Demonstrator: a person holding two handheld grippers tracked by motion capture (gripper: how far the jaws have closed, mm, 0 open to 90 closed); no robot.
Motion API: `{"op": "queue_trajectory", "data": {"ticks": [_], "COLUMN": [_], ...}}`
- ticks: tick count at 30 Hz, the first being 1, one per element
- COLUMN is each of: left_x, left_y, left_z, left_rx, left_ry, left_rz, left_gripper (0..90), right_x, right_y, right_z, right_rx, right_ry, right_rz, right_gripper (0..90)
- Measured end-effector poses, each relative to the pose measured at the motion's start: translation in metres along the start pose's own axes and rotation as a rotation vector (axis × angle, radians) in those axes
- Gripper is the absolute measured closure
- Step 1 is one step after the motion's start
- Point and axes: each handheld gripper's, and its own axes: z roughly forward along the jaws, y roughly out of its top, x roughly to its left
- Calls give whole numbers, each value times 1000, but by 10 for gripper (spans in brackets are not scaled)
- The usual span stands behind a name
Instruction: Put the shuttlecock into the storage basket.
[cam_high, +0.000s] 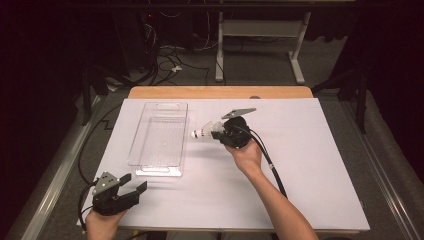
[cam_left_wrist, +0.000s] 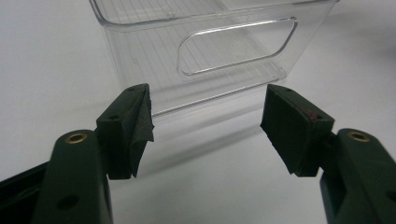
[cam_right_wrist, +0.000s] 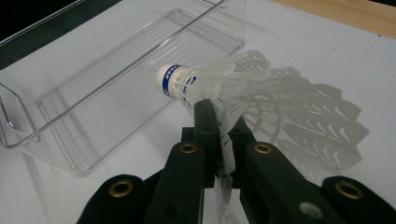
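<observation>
White paper covered the tabletop (cam_high: 300, 165); the right hand-held gripper (cam_high: 218, 131) pinched a shuttlecock (cam_high: 202, 132), the left hand-held gripper (cam_high: 134, 183) gaped wide.

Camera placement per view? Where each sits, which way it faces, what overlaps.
High view: above the near edge, facing forward and down on the white table; both forearms, left gripper, right gripper.
Left gripper view: rides the left gripper, open jaws facing the clear plastic bin.
Right gripper view: rides the right gripper, pinching the white feathered shuttlecock.
All share the bin.
</observation>
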Motion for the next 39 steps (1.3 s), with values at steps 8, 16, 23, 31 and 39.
{"op": "queue_trajectory", "data": {"ticks": [8,16,23,31,39], "left_x": [1,0,0,0,0], "left_y": [0,0,0,0,0], "left_z": [1,-1,1,1,1], "left_rx": [-2,-2,1,1,2], "left_ry": [0,2,-1,1,1], "left_rz": [-4,-2,1,1,2], "left_gripper": [343,343,343,343,344], "right_x": [0,4,9,7,8], "right_y": [5,9,14,18,28], "right_z": [-1,1,4,0,-4], "right_rx": [1,4,-2,-13,-30], "right_ry": [9,17,26,20,15], "right_rz": [-1,-7,-12,-10,-28], "right_gripper": [889,889,889,889,889]}}
